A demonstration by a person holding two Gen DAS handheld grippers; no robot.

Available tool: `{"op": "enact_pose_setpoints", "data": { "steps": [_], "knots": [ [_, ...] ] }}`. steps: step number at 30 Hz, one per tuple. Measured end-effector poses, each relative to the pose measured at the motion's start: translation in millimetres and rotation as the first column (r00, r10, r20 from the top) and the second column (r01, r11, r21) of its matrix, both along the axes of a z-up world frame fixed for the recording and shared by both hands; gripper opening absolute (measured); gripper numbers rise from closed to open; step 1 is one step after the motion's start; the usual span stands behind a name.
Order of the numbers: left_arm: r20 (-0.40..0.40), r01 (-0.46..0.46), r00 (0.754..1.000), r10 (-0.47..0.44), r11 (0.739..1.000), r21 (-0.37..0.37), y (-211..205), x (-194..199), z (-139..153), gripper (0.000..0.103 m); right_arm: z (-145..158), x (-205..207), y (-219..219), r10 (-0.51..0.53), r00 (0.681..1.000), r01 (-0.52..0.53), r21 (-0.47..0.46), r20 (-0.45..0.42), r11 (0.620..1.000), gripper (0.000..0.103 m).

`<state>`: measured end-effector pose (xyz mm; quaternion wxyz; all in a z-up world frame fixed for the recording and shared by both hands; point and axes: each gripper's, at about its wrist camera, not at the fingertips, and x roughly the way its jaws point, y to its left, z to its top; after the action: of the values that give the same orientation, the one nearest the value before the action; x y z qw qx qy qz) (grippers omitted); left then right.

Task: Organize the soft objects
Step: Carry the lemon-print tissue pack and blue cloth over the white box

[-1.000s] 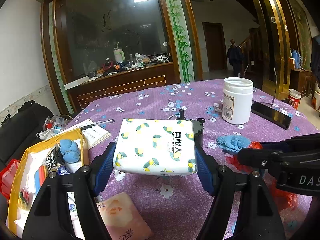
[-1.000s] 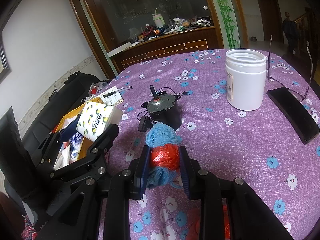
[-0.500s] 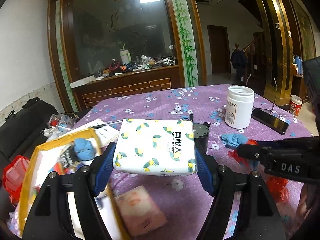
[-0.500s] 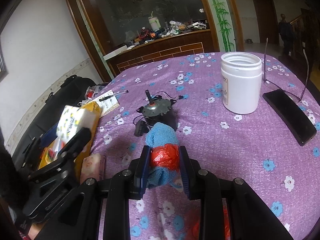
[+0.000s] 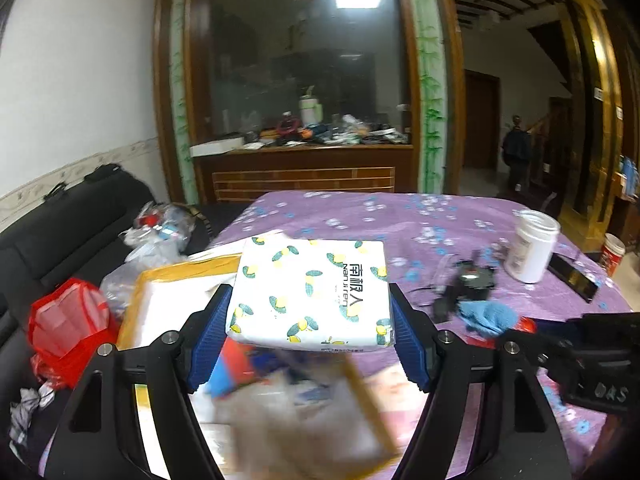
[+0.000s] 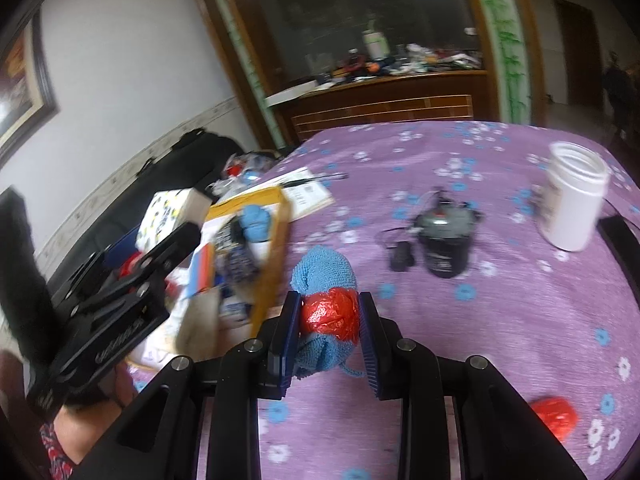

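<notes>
Left hand-held gripper clamps the white lemon-print soft tissue pack by its short ends, above the surface's left edge — light, squashy. Right hand-held gripper pinches the blue terry cloth roll wrapped in red plastic mid-body.

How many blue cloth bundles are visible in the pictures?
2: one blue cloth bundle is held in the right gripper; the other bundle lies in the yellow-rimmed box. More may be hidden.
</notes>
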<state>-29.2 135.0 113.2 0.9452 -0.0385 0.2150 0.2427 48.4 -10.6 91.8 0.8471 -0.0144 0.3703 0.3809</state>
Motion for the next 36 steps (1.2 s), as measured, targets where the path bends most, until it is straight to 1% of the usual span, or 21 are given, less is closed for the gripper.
{"op": "enact_pose_setpoints", "data": {
  "steps": [4,9,14,18,20,23,27,33,36],
  "knots": [
    [-0.005,-0.059,0.998,0.059,0.997,-0.044,34.4,-13.3,-2.8,0.074,-3.2,-15.6,32.7,0.061,0.998,-0.061,-0.017,-0.001,0.998,0.029],
    [-0.019,-0.126,0.992,0.125,0.989,-0.076,69.6,-25.5,-9.0,0.074,-7.3,-31.5,66.5,0.124,0.992,-0.124,-0.037,0.0,0.992,0.029],
    [-0.051,-0.165,0.986,0.16,0.98,-0.112,100.1,-28.6,-15.0,0.074,-9.7,-41.3,92.5,0.167,0.986,-0.167,-0.057,-0.002,0.984,0.03],
    [-0.088,-0.167,0.984,0.155,0.975,-0.149,120.5,-18.3,-20.2,0.074,-7.2,-40.0,111.1,0.181,0.983,-0.181,-0.068,-0.003,0.981,0.03],
    [-0.105,-0.16,0.984,0.142,0.97,-0.182,130.8,-11.8,-23.9,0.074,-6.6,-36.4,121.3,0.189,0.982,-0.19,-0.068,-0.014,0.979,0.031],
    [-0.159,-0.167,0.978,0.133,0.96,-0.224,145.0,0.7,-34.9,0.074,-8.2,-31.9,137.0,0.195,0.981,-0.196,-0.084,-0.015,0.977,0.031],
    [-0.201,-0.177,0.972,0.121,0.941,-0.287,156.1,9.8,-51.5,0.074,-19.0,-27.9,156.4,0.203,0.979,-0.206,-0.111,-0.034,0.972,0.031],
    [-0.212,-0.177,0.971,0.114,0.933,-0.312,160.6,12.4,-60.2,0.074,-41.2,-20.6,175.6,0.21,0.976,-0.217,-0.158,-0.06,0.963,0.031],
    [-0.22,-0.183,0.969,0.113,0.926,-0.331,166.5,12.7,-64.6,0.074,-46.8,-19.5,181.4,0.213,0.975,-0.221,-0.169,-0.059,0.961,0.031]
  ]
}}
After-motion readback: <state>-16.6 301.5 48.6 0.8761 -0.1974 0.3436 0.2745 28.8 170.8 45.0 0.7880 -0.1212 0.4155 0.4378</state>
